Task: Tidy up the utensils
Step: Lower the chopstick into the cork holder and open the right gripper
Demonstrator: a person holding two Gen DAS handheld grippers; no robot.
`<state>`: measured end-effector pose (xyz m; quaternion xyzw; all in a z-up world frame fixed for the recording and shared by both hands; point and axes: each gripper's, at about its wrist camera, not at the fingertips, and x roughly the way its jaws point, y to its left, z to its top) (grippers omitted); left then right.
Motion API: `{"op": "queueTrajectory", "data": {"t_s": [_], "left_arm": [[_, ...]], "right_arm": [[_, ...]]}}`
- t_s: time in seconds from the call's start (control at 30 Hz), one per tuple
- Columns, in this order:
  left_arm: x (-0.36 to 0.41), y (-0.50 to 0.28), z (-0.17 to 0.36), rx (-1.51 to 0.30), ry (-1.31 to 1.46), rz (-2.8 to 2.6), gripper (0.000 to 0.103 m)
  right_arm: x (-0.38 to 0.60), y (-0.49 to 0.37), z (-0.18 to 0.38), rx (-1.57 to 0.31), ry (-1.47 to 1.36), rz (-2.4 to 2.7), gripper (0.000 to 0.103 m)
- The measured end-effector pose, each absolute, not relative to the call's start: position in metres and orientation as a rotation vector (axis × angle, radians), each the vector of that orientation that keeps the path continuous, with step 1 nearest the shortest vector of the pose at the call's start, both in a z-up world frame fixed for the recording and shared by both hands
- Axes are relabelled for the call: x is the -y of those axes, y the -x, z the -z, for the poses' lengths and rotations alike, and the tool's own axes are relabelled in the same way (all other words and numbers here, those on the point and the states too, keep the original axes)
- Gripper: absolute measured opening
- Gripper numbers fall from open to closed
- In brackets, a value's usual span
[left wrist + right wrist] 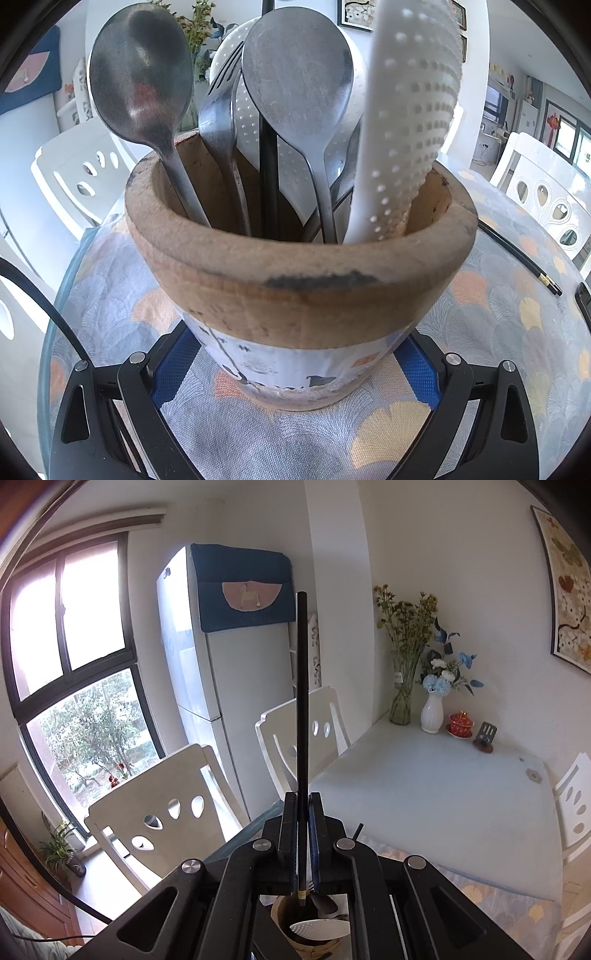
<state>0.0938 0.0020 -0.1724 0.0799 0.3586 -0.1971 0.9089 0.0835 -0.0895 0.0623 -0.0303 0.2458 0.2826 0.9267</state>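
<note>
Steadying the wooden holder (295, 288) with the left tongs (295, 373), blue pads pressing against its lower sides, likely so that it is not tipping while more goes in. Sitting on the patterned surface (498, 325), already carrying two metal spoons (140, 81), a fork (221, 110) and white dotted rice paddles (410, 110), all standing handle-down and leaning on the rim.

Clamping a black chopstick (303, 701) upright in the right tongs (303, 834), jaws nearly fully closed on it near the gold-banded end, that end pointing down. Hanging directly above the holder's mouth, seen below between the fingers in the right wrist view, probably lining up for a drop among the other handles. Gripping low, leaving most of the stick free above.

Lying loose on the surface to the holder's right, another black chopstick (524, 254), apparently waiting its turn.
</note>
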Motion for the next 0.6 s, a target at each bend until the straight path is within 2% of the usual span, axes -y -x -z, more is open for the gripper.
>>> {"op": "queueTrajectory", "data": {"t_s": [0.27,0.37,0.43,0.6], "left_arm": [[-0.002,-0.094,0.173,-0.74,-0.166,0.405,0.097],[-0.001,-0.095,0.173,-0.738,-0.166,0.404,0.097],[0.0,-0.094,0.173,-0.739,-0.166,0.404,0.097],[0.0,-0.093,0.171,-0.739,-0.165,0.405,0.097]], "right_arm": [[0.084,-0.089,-0.05,-0.599,0.092,-0.583,0.006],[0.08,-0.094,-0.042,-0.677,0.124,-0.589,0.014],[0.084,-0.093,-0.04,-0.675,0.119,-0.59,0.016],[0.101,-0.086,-0.046,-0.635,0.073,-0.576,0.029]]}}
